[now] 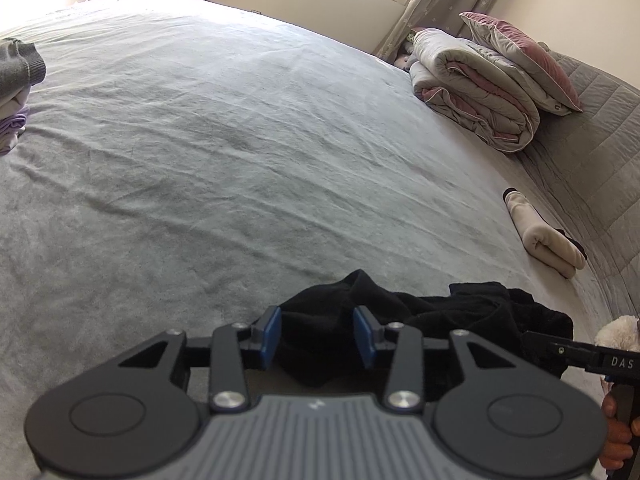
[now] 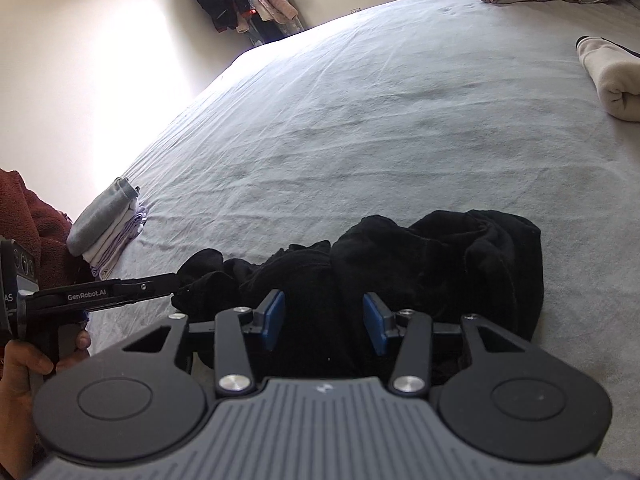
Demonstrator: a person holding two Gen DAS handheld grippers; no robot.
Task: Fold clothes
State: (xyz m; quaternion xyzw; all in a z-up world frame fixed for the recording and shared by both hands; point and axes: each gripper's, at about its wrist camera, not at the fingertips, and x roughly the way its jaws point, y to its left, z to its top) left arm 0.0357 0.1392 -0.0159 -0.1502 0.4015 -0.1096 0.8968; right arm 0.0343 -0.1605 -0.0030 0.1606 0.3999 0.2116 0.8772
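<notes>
- The black garment (image 2: 420,272) lies crumpled in a heap on the near edge of the bed (image 1: 240,160), not spread and not folded
- The left gripper (image 1: 318,334) hovers over the garment's left end, its blue fingers (image 1: 273,332) set wide with cloth bulging between them but not pinched
- The right gripper (image 2: 325,322) sits over the middle of the heap, its fingers also wide, holding nothing
- Judged from this, the step in hand is taking hold of the bunched cloth so it can be opened out flat; it would fit equally a garment just set down or one about to be picked up
- A grasp calls for each pair of fingers to find an edge or corner, hard to pick out in the dark folds
- Around: a stack of folded clothes (image 2: 108,232) at the bed's left edge, a cream rolled garment (image 1: 548,240) well apart on the right, a folded duvet (image 1: 472,92) with a pillow (image 1: 524,60) at the far side
- The wide middle of the bed is bare, so nothing stands in the way of spreading
</notes>
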